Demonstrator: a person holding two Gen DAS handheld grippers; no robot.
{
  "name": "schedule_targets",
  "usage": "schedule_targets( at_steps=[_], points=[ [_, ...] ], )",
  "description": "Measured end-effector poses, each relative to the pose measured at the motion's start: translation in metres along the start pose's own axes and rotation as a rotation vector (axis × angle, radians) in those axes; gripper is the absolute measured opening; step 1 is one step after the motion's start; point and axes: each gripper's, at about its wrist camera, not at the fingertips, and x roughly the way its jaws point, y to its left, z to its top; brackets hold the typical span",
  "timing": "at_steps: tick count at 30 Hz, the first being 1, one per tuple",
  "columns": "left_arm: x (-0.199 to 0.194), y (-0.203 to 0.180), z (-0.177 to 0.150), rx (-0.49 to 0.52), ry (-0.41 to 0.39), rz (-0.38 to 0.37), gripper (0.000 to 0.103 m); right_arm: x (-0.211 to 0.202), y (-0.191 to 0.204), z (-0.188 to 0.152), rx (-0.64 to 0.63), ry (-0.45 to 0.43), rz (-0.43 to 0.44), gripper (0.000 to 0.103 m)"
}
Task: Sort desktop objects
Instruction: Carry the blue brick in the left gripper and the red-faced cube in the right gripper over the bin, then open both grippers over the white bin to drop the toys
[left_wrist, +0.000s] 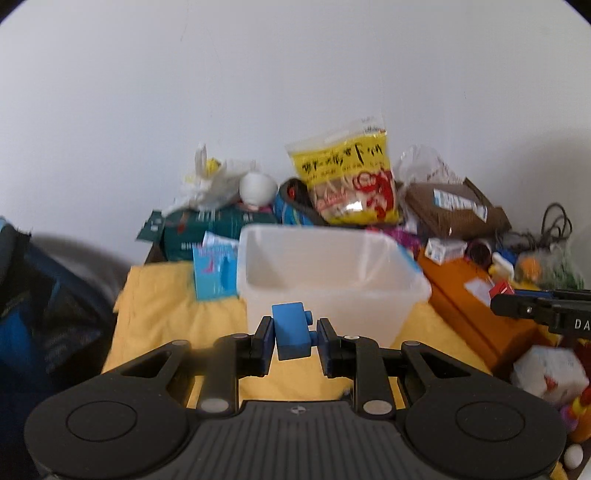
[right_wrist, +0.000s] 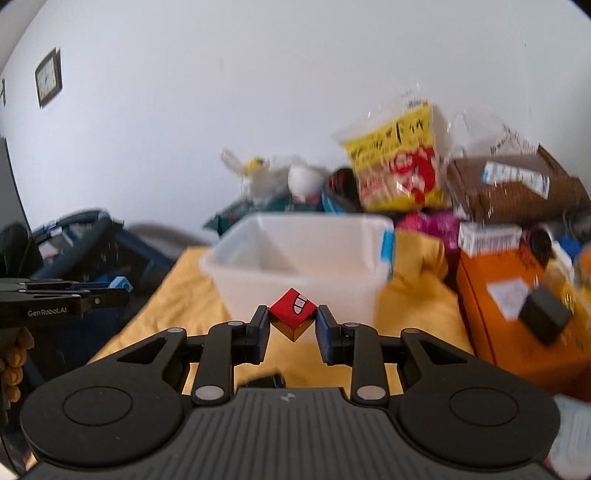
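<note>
Your left gripper (left_wrist: 293, 338) clamps a blue block (left_wrist: 291, 330), and your right gripper (right_wrist: 291, 325) pinches a red cube (right_wrist: 292, 314) by its corners. The empty white bin (right_wrist: 303, 254) sits just ahead of both. That corner pinch looks risky: the cube could twist free and drop short onto the yellow cloth (right_wrist: 177, 295).

Home room: wall clock (right_wrist: 48, 76), snack bag (left_wrist: 349, 177), cluttered table, yellow cloth (left_wrist: 162, 306).

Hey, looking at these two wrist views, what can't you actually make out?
- White bin floor: both views, near wall hides it.
- Yellow snack bag print: right wrist view, motion blur.
- Small clutter past the orange box: left wrist view, blurred, tiny.
- Wall clock hands: right wrist view, too small.
</note>
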Motion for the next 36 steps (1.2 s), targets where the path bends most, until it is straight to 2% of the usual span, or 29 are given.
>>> schedule_targets(
  at_steps=[8, 13, 19, 22, 29, 31, 32, 33, 35, 36],
  points=[
    [0.038, -0.001, 0.065, 0.023, 0.058, -0.010, 0.028, 0.023, -0.008, 0.056, -0.002, -0.004, 0.010, 0.030],
    [0.081, -0.009, 0.096, 0.039, 0.140, -0.024, 0.028, 0.060, -0.025, 0.090, 0.041, 0.069, 0.003, 0.030],
    [0.139, -0.016, 0.103, 0.005, 0.286, -0.031, 0.028, 0.116, -0.042, 0.103, 0.049, 0.242, -0.017, 0.030],
    [0.156, -0.018, 0.104, -0.011, 0.314, -0.022, 0.028, 0.137, -0.050, 0.103, 0.061, 0.302, -0.033, 0.030],
    [0.179, -0.023, 0.109, 0.010, 0.352, -0.009, 0.028, 0.162, -0.055, 0.104, 0.026, 0.361, -0.066, 0.031],
    [0.181, -0.023, 0.109, 0.011, 0.349, -0.007, 0.042, 0.171, -0.057, 0.107, 0.027, 0.374, -0.069, 0.033],
    [0.181, -0.022, 0.107, 0.010, 0.343, 0.007, 0.054, 0.172, -0.056, 0.106, 0.017, 0.374, -0.075, 0.046],
    [0.178, -0.022, 0.104, 0.012, 0.324, 0.016, 0.061, 0.173, -0.056, 0.107, 0.008, 0.369, -0.083, 0.060],
    [0.174, -0.019, 0.098, 0.018, 0.307, 0.020, 0.064, 0.169, -0.053, 0.106, -0.010, 0.335, -0.090, 0.065],
    [0.173, -0.016, 0.094, 0.020, 0.309, 0.022, 0.064, 0.165, -0.052, 0.103, -0.017, 0.319, -0.085, 0.070]
  ],
)
